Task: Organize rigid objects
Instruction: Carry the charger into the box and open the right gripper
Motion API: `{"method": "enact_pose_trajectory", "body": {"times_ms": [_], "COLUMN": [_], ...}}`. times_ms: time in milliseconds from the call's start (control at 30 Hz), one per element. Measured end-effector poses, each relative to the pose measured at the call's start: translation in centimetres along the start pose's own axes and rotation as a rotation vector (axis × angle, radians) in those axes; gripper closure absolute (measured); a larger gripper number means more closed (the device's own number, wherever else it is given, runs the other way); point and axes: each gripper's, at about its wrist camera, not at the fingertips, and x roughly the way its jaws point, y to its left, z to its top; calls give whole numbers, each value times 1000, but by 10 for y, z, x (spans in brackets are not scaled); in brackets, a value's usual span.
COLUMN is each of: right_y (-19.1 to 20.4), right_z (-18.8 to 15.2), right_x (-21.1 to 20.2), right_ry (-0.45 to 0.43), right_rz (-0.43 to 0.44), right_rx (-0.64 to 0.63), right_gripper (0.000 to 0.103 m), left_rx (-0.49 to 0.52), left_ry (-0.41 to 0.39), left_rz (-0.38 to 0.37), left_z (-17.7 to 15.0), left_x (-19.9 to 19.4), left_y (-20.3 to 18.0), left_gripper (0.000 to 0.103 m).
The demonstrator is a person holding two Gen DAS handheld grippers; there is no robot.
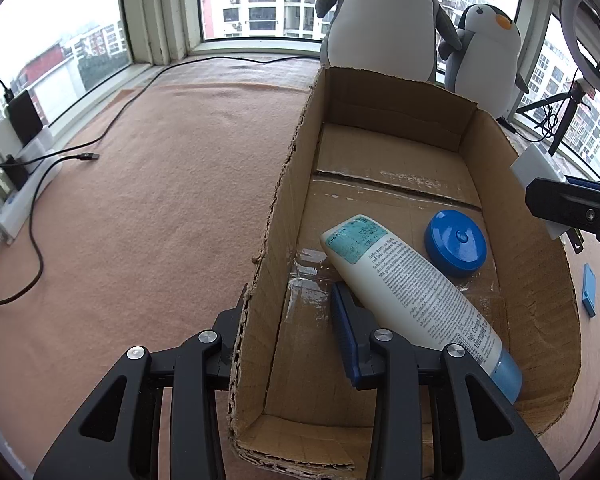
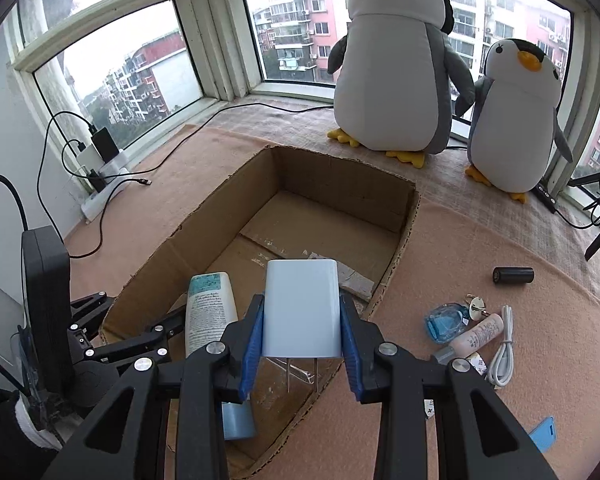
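Your right gripper (image 2: 302,320) pinches the charger (image 2: 301,308) over the box (image 2: 404,224); lower onto bare floor past the tube (image 2: 210,312), while the left gripper (image 1: 288,328), open, straddles the wall.

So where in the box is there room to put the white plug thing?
The far half of the cardboard box, past the taped seam up to the back wall, is bare. The near half is crowded: the lotion tube lies slanting there, with the blue lid beside it.

Box (image 2: 404,216): on the mat (image 2: 500,360), before two penguins (image 2: 396,64).
In box: tube (image 1: 412,292), cap (image 1: 455,242) just beside it.
Right of box: bottles (image 2: 460,328), cable (image 2: 502,354).
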Motion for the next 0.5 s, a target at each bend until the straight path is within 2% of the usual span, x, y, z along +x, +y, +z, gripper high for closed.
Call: {"method": "enact_pose_trajectory", "body": {"times_ms": [400,433,467,500], "right_y": [7,8,9,9], "right_z": [-2,-2,-2,-1], "right_x": [13,12,11,9], "right_ry": [13,10,4,-8], "right_rz": [9,12,19,27], "right_rx": [-13,-16,-16,-13], "right_gripper": [71,66,53,45], "left_rx": [0,0,1,1], "left_ry": [0,0,0,-1], "left_rz": [0,0,0,0], "left_z": [0,0,0,0], "left_x": [0,0,0,0], "left_y": [0,0,0,0], "left_gripper": [67,67,67,67]}}
